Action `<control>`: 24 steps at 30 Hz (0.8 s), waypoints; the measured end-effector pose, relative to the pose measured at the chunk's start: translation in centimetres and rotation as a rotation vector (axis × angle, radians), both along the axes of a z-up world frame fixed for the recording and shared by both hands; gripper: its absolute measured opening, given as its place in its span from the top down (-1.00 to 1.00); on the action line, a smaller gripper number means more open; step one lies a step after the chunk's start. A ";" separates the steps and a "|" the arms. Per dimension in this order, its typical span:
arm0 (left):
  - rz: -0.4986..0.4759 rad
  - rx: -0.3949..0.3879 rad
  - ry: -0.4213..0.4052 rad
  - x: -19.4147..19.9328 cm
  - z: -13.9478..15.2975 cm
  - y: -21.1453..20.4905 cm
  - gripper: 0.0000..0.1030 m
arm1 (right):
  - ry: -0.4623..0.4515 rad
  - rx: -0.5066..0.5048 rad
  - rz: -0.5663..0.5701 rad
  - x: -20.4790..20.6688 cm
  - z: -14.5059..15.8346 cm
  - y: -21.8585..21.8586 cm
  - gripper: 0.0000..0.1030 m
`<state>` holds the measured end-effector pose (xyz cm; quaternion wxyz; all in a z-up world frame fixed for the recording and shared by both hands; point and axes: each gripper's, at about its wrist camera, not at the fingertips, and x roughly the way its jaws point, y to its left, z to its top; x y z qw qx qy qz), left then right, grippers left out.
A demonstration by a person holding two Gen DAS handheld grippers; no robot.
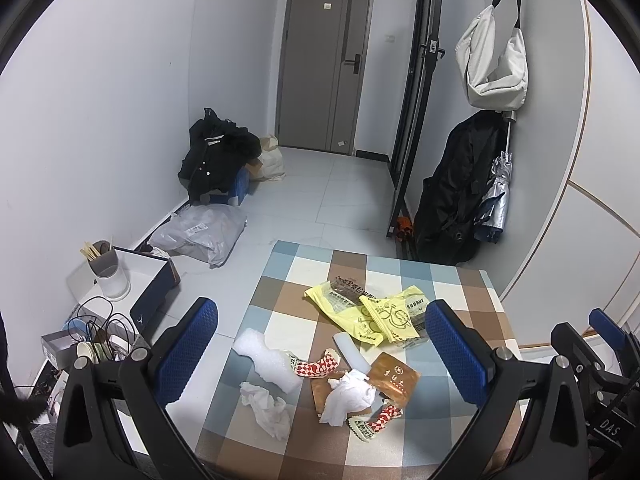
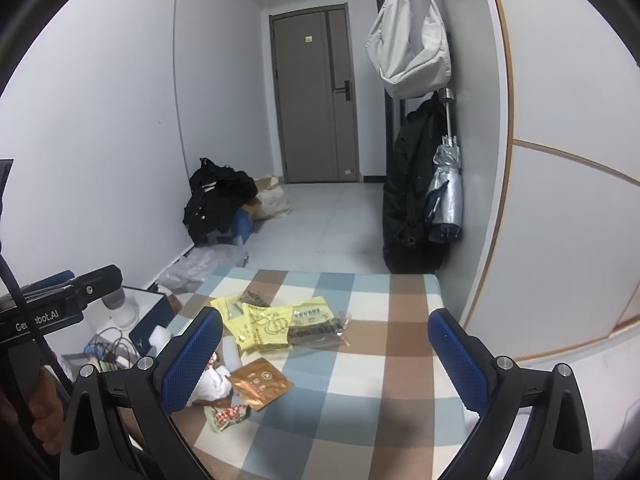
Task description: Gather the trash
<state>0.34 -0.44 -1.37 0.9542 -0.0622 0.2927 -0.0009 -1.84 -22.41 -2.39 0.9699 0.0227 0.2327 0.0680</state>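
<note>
**Both grippers wide open above a table strewn with trash**

Here we are over the checked table [image 1: 472, 292], and the litter sits in a loose heap near its middle. The left gripper [image 1: 320, 352] hangs above the heap with its blue fingers [image 1: 188, 344] spread wide, nothing between them. The right gripper [image 2: 324, 356] is just as wide apart and empty, hovering over the table's bare right half.

Down on the cloth: two yellow bags [image 1: 372, 312] lie flat at the far side of the heap, overlapping a clear printed sleeve [image 1: 352, 286]. Nearer in, a white foam wrap [image 1: 264, 360] runs its long axis diagonally, far-left to near-right. A small white block [image 1: 352, 350] points roughly away from the camera. A shiny brown packet [image 1: 394, 380] lies flat, one corner aimed at the near edge. Two crumpled tissues [image 1: 268, 404] sit beside it, one resting on the packet. Red-and-white wrappers [image 1: 320, 366] lie slantwise between them.

From the right wrist, the heap lies left of centre, the brown packet [image 2: 260, 388] just beside that gripper's left finger [image 2: 192, 356].
</note>
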 end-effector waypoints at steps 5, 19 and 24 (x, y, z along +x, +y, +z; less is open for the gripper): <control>0.002 -0.001 0.003 0.0 -0.1 0.0 -0.98 | -0.006 -0.004 0.000 -0.1 0.1 0.0 -1.00; -0.052 -0.032 0.046 0.4 -0.8 0.0 -0.98 | -0.004 0.009 0.002 0.0 0.1 0.0 -1.00; -0.084 -0.047 0.085 0.8 -1.2 0.2 -0.98 | 0.004 0.020 0.001 0.4 -0.1 0.0 -1.00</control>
